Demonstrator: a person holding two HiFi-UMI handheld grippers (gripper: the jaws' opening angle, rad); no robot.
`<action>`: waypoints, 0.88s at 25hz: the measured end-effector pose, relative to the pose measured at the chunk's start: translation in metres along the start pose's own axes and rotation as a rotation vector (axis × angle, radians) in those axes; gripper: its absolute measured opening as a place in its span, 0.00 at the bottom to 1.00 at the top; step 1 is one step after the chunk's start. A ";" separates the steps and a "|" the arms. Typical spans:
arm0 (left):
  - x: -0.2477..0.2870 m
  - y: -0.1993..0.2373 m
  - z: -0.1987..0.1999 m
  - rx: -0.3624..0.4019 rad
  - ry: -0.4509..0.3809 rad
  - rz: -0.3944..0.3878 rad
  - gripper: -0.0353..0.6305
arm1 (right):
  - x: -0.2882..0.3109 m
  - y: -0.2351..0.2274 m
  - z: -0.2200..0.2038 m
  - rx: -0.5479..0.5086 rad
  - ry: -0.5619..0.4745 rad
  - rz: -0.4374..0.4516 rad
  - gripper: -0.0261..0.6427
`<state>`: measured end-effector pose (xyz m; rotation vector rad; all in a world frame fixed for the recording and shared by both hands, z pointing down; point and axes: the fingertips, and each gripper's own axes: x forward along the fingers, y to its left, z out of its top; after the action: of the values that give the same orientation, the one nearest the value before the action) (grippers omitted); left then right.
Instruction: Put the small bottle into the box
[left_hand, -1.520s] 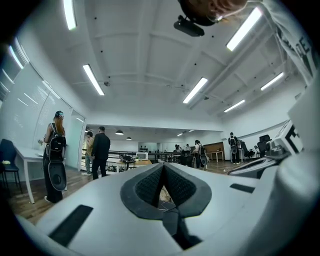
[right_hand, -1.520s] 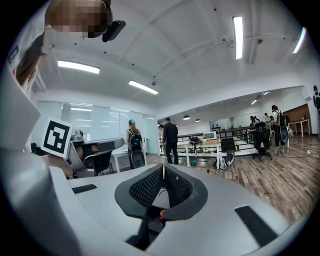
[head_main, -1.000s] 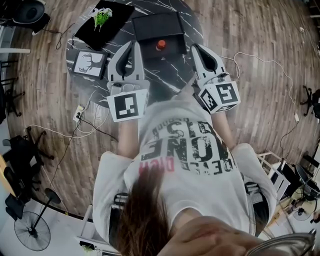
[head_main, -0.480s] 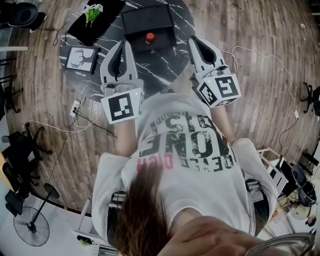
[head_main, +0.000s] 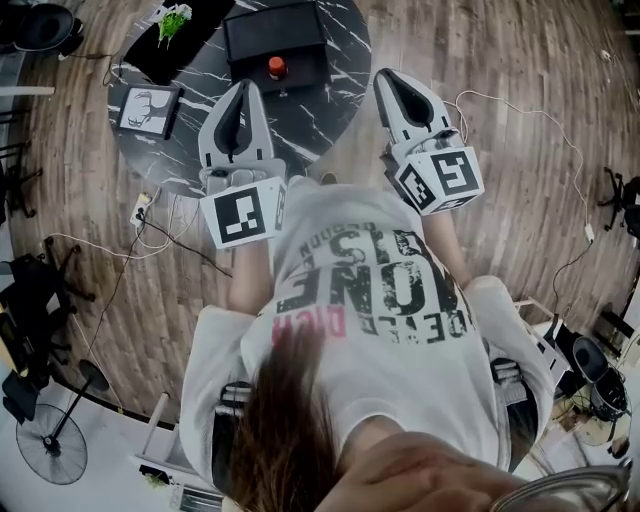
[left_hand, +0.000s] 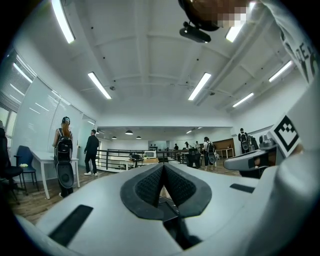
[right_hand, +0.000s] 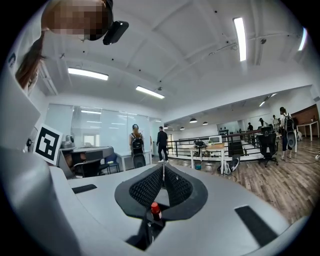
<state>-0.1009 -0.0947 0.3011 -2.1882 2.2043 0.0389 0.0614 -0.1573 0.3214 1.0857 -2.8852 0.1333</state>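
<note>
Evidently empty, the left gripper (head_main: 243, 88) and right gripper (head_main: 389, 82) each have their jaws pressed together on nothing and are held level at the near edge of the marble table (head_main: 330, 60), probably in approach. The red-capped small bottle (head_main: 276, 68) stands just before the black box (head_main: 272, 35). A framed picture (head_main: 140, 108) lies off to the left, and nothing blocks the way.

White lettered T-shirt (head_main: 400, 350), grey left hand-held gripper (head_main: 241, 88), right hand-held gripper (head_main: 386, 80)

The head camera looks steeply down past the person onto the left gripper (head_main: 243, 88), right gripper (head_main: 386, 78) and worktop (head_main: 338, 95). Each gripper camera rides close behind its jaws, facing level across the room; both catch the railing (left_hand: 119, 153).
</note>
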 end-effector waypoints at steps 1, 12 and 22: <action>-0.001 -0.004 0.001 0.004 -0.004 -0.002 0.06 | -0.004 -0.001 -0.001 0.000 -0.001 0.001 0.05; -0.016 -0.031 0.001 0.019 -0.002 -0.010 0.06 | -0.037 -0.011 -0.008 0.023 -0.003 0.006 0.05; -0.019 -0.039 0.002 0.011 0.006 -0.023 0.06 | -0.044 -0.013 0.004 -0.005 -0.016 0.024 0.05</action>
<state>-0.0615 -0.0757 0.3003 -2.2107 2.1771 0.0194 0.1032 -0.1388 0.3145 1.0571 -2.9119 0.1192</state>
